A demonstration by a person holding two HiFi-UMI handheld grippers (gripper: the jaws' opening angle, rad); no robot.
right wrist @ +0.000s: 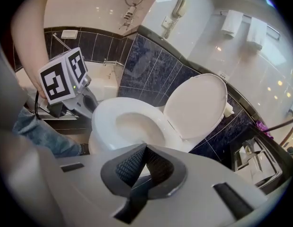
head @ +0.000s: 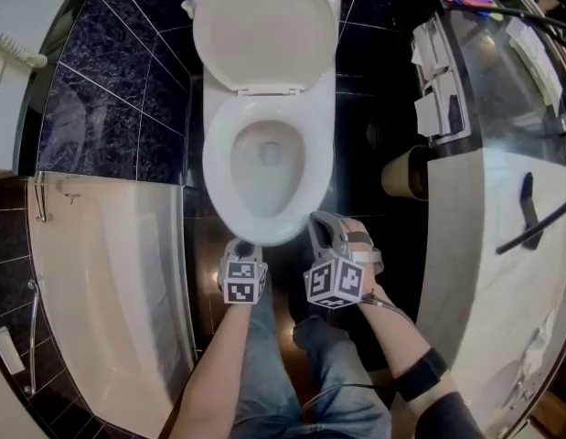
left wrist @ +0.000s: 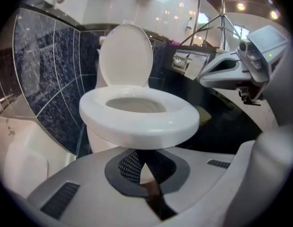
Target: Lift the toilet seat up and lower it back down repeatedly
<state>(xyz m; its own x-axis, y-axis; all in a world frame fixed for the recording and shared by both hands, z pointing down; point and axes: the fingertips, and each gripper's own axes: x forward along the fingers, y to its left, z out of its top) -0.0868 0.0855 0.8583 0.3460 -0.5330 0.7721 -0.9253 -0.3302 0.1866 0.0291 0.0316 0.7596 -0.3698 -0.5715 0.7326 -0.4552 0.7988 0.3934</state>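
Note:
The white toilet seat (head: 218, 167) lies down on the bowl, and its lid (head: 264, 26) stands raised against the tank. My left gripper (head: 246, 248) is at the front tip of the bowl. In the left gripper view its jaws (left wrist: 138, 159) are shut and empty, just below the seat's front rim (left wrist: 137, 129). My right gripper (head: 316, 227) sits by the bowl's front right edge. Its jaws (right wrist: 145, 148) are shut on nothing, just short of the seat (right wrist: 106, 119). The lid (right wrist: 198, 105) shows upright behind.
A white bathtub (head: 109, 273) runs along the left. A stone counter (head: 502, 245) lies to the right, with a paper holder (head: 438, 90) at its end and a round bin (head: 403, 172) on the dark floor. The person's jeans-clad legs (head: 292, 373) stand before the toilet.

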